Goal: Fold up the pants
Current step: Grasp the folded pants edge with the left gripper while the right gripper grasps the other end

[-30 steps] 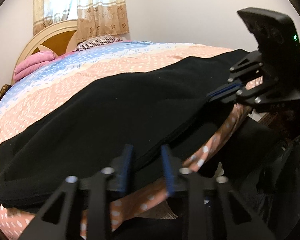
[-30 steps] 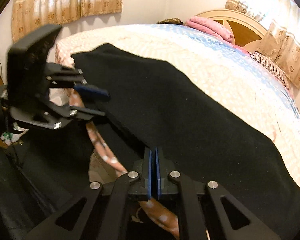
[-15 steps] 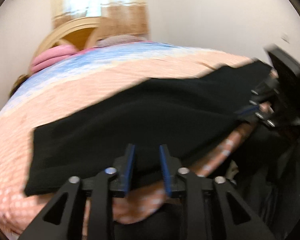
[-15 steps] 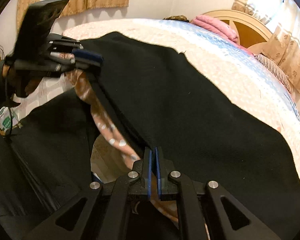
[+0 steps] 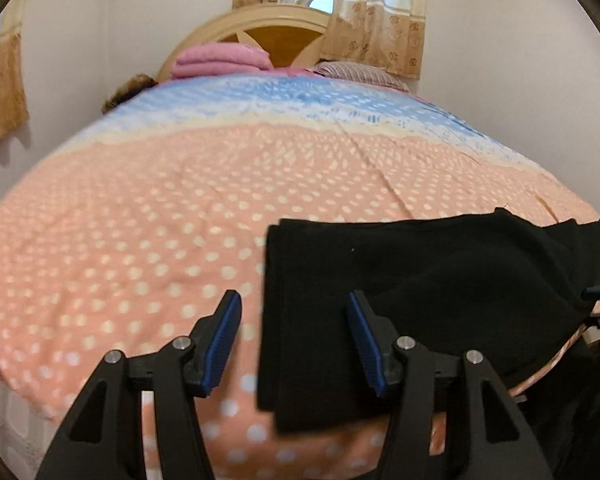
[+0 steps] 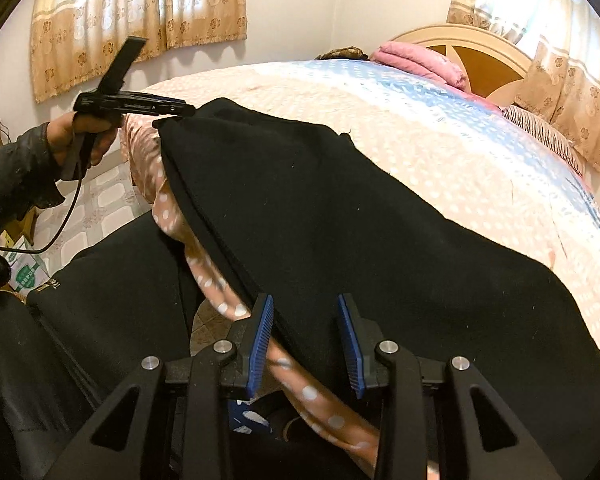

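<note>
With both the left gripper (image 5: pixel 294 338) and right gripper (image 6: pixel 305 336) opening off the folded black fleece pants (image 6: pixel 340 216) on the pink dotted bedspread (image 5: pixel 140 216), the overhanging near edge may slide down and undo the fold.

No readable text; gold lettering on dark garment (image 6: pixel 112 292) illegible.

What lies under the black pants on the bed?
Under the black pants lies the peach polka-dot bedspread, showing around them and below their near edge. The part directly beneath is covered.
</note>
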Demonstrator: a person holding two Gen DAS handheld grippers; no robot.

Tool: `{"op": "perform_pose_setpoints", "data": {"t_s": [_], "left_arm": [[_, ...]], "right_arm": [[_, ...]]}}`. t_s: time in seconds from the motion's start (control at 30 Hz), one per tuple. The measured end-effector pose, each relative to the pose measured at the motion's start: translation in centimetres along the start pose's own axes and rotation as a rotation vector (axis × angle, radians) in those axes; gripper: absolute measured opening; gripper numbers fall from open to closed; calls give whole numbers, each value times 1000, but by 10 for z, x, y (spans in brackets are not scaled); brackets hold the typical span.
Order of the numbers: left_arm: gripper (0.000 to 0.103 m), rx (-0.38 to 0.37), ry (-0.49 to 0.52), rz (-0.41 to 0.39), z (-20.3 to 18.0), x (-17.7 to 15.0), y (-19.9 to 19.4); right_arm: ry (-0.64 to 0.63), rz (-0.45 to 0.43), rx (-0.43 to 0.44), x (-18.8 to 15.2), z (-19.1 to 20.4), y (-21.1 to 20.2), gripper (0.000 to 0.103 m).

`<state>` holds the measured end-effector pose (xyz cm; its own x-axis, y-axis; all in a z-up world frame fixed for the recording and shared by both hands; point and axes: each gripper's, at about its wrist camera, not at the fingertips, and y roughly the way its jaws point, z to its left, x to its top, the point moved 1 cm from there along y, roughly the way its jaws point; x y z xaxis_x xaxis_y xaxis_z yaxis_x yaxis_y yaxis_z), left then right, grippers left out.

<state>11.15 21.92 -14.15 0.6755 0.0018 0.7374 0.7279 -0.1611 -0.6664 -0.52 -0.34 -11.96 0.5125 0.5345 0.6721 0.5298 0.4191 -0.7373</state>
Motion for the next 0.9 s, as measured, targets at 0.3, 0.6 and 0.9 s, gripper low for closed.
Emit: {"op": "perform_pose_setpoints", "data": {"t_s": [0.3, 0.6, 0.9], "left_arm": [[22, -125, -82, 39, 2, -4, 7], [16, -121, -160, -20, 23, -5, -19], [35, -49, -104, 12, 19, -11, -8]], "right_arm": [[34, -20, -36, 0, -7, -6, 35], [137, -33, -59, 5, -34, -2, 35], [267, -67, 53, 40, -60, -3, 54]]}}
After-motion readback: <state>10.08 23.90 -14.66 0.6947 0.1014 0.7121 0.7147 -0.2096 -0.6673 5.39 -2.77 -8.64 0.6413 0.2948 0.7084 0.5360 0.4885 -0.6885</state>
